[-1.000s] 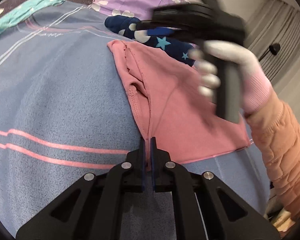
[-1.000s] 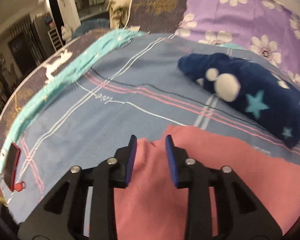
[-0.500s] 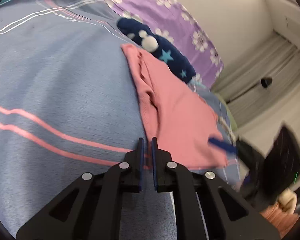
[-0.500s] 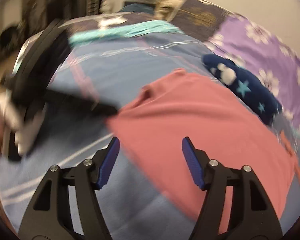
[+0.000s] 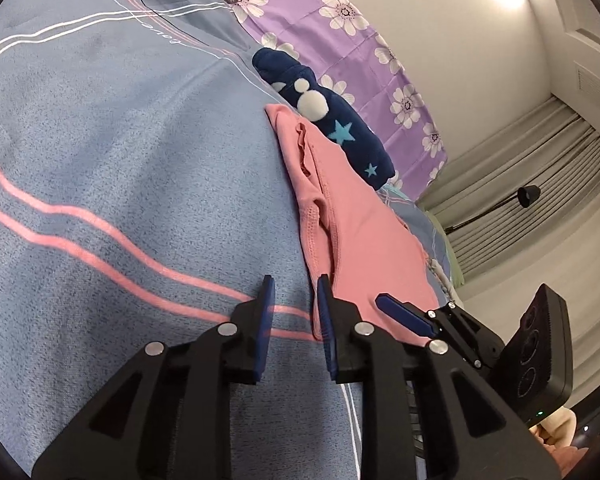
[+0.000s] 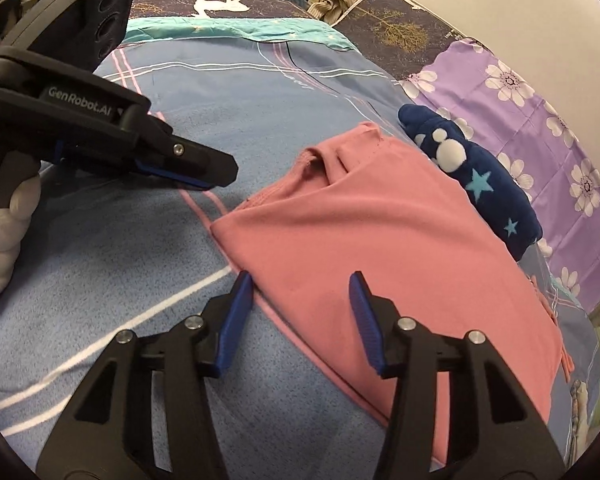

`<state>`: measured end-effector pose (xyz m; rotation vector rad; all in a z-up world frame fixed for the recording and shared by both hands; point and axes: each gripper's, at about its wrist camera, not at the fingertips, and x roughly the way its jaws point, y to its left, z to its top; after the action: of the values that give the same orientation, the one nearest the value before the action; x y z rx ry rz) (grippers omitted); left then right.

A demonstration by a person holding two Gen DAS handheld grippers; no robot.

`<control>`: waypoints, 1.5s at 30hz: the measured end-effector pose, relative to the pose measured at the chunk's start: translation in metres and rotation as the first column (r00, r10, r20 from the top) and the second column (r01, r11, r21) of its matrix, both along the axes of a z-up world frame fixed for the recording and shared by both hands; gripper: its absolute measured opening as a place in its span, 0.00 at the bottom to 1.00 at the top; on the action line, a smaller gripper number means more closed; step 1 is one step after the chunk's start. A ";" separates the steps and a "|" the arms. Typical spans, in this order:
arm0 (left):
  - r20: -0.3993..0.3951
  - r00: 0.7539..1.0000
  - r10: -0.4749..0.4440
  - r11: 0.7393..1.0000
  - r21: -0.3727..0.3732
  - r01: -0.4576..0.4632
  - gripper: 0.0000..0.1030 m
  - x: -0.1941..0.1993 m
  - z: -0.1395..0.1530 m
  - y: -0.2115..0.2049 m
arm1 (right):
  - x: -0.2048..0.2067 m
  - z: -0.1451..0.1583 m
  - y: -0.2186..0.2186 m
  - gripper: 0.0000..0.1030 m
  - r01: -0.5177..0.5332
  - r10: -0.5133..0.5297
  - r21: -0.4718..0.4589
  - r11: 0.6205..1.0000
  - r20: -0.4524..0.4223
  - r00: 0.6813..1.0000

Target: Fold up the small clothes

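Observation:
A pink garment (image 5: 352, 224) lies folded flat on the blue striped bedspread (image 5: 100, 152); it also shows in the right wrist view (image 6: 380, 248). My left gripper (image 5: 294, 286) is open and empty, its jaws a little apart at the garment's near left corner. It shows from the side in the right wrist view (image 6: 204, 174). My right gripper (image 6: 300, 280) is wide open and empty over the garment's near edge. One of its fingers (image 5: 404, 314) shows in the left wrist view.
A navy plush garment (image 5: 332, 116) with stars and white pompoms lies just beyond the pink one, also in the right wrist view (image 6: 484, 184). A purple flowered pillow (image 6: 540, 100) is behind it. Curtains (image 5: 540, 168) hang to the right.
My left gripper has opened and let go of the pink garment's corner. My right gripper has opened wide and swung round to the garment's near edge, beside the left one.

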<state>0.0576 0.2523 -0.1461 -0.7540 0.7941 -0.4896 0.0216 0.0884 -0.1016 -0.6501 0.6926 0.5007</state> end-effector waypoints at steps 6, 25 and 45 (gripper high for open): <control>0.000 1.000 -0.003 1.000 -0.015 0.003 0.22 0.001 -0.002 0.001 | 0.004 -0.002 0.005 0.49 0.020 -0.020 -0.007 1.000 0.011 1.000; -0.067 0.983 -0.169 0.984 0.040 0.172 0.58 0.123 0.026 -0.026 | 0.005 -0.006 0.018 0.46 0.060 -0.058 -0.042 0.997 0.043 0.997; -0.097 0.987 -0.130 0.989 0.053 0.136 0.12 0.198 0.040 -0.066 | 0.034 0.020 -0.002 0.08 0.155 -0.152 0.215 0.964 -0.029 0.988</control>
<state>0.2553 0.1867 -0.1061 -0.6753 0.9469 -0.5511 0.0553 0.0866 -0.0813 -0.3852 0.6825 0.4293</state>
